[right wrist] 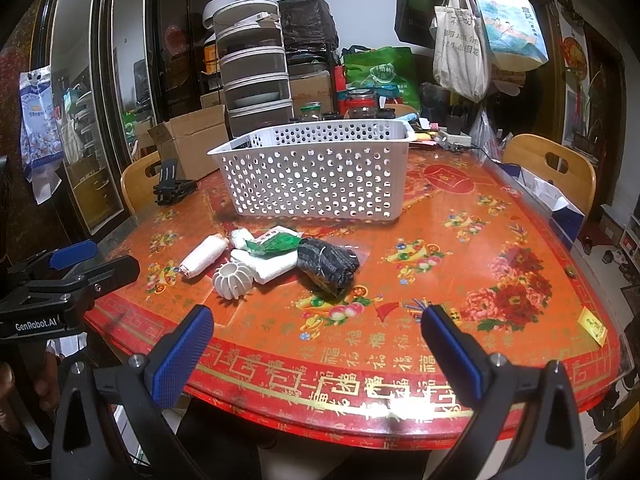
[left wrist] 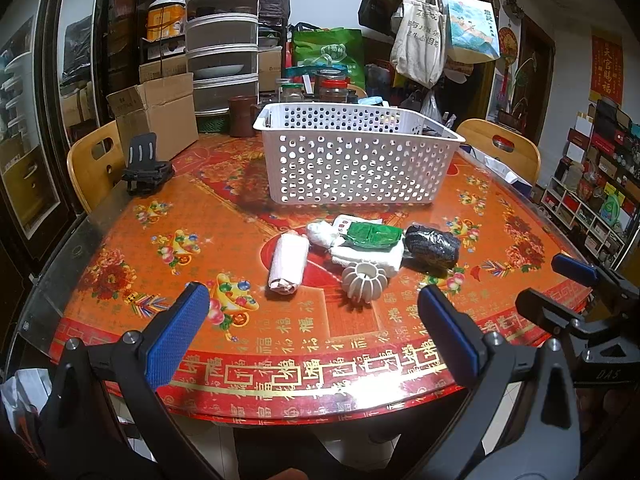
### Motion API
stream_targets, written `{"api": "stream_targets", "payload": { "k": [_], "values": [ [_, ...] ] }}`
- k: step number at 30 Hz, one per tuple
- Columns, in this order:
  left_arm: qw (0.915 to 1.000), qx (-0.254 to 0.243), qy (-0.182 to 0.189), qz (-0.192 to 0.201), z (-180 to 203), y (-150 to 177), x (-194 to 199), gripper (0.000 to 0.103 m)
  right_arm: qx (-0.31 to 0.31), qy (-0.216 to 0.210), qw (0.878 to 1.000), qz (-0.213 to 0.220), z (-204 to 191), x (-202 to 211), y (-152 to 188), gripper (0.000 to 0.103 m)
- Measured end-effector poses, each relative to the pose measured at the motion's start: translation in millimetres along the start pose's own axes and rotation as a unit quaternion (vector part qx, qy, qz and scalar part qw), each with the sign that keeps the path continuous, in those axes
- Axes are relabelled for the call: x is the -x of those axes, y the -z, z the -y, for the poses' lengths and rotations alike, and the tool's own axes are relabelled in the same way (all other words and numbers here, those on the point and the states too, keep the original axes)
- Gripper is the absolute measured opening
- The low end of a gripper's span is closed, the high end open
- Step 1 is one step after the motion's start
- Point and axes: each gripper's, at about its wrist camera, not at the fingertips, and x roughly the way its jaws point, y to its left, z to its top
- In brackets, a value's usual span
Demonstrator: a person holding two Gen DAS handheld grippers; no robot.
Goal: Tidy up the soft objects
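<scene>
On the worktop [left wrist: 120, 264], the basket [left wrist: 352, 156] stands toward the far edge, and the soft things lie mid-worktop: towel [left wrist: 368, 258], roll [left wrist: 288, 262], black bundle [left wrist: 432, 246], green packet [left wrist: 374, 236]. Left tongs [left wrist: 312, 332] and right tongs [right wrist: 316, 344] hover at the near edge, gaping wide and empty.

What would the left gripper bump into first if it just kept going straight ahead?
Probably the white ribbed ball, nearest along the left gripper line, between its open jaws. Behind it lie folded white cloth, then the basket. Depth is uncertain.

Both the left gripper [left wrist: 312, 304] and the right gripper [right wrist: 316, 328] have black frames, blue textured finger pads [left wrist: 176, 332], silver screws and white lettering on the body.
</scene>
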Motion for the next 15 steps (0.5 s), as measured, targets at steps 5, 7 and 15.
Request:
{"api": "stream_targets", "payload": {
  "k": [5, 7, 15],
  "values": [
    [1.0000, 0.000, 0.001, 0.000, 0.0, 0.0, 0.0, 0.103, 0.000, 0.000, 1.000, 0.000, -0.2, -0.1, 0.4, 0.103],
    [1.0000, 0.000, 0.000, 0.000, 0.1, 0.1, 0.0, 0.103, 0.000, 0.000, 1.000, 0.000, -0.1, -0.1, 0.2, 0.103],
    [1.0000, 0.000, 0.000, 0.000, 0.1, 0.1, 0.2, 0.103, 0.001, -0.001, 1.000, -0.001, -1.2, -0.7, 2.2, 0.103]
  ]
}}
